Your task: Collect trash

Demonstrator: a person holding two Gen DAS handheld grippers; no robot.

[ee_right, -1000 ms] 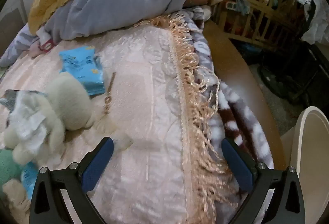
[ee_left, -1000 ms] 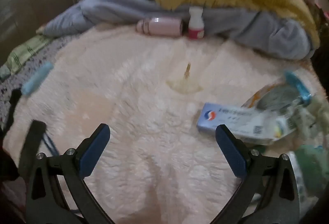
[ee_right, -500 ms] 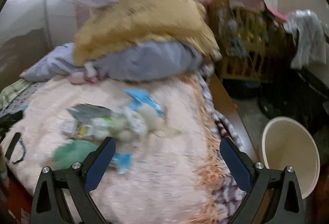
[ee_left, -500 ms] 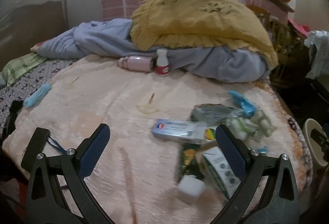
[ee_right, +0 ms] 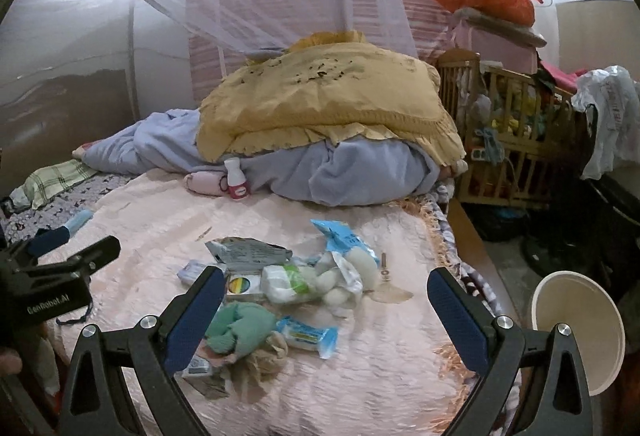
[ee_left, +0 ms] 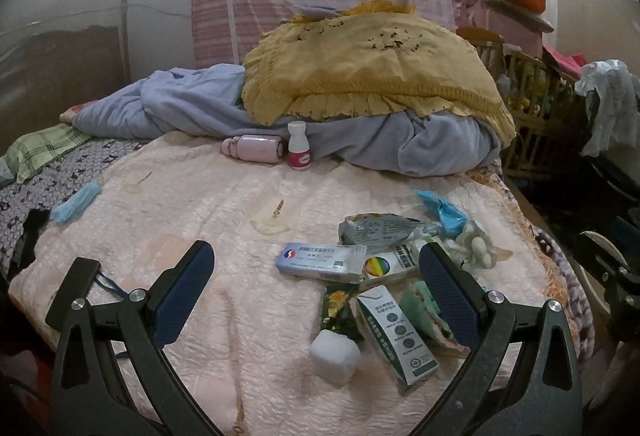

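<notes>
A heap of trash lies on the pink bedspread (ee_left: 208,204): a blue-white medicine box (ee_left: 320,262), a green-white carton (ee_left: 396,340), a white cube (ee_left: 334,356), a grey foil pack (ee_left: 376,230) and a blue wrapper (ee_right: 340,236). In the right wrist view the same heap shows white tissue wads (ee_right: 332,276) and a green cloth (ee_right: 236,328). My left gripper (ee_left: 316,292) hangs open above the near side of the heap, holding nothing. My right gripper (ee_right: 326,310) is open too, empty, over the heap's right part. A cream bin (ee_right: 580,328) stands on the floor to the right of the bed.
Folded blue and yellow bedding (ee_left: 372,76) fills the back of the bed, with a pink bottle (ee_left: 252,148) and a small white bottle (ee_left: 299,150) in front. A blue face mask (ee_left: 76,202) lies far left. A wooden cot (ee_right: 512,132) stands at the right.
Both grippers have pulled back and up from close to the bedspread, so the whole bed, the trash heap and the bin have come into view. Both stayed open.
</notes>
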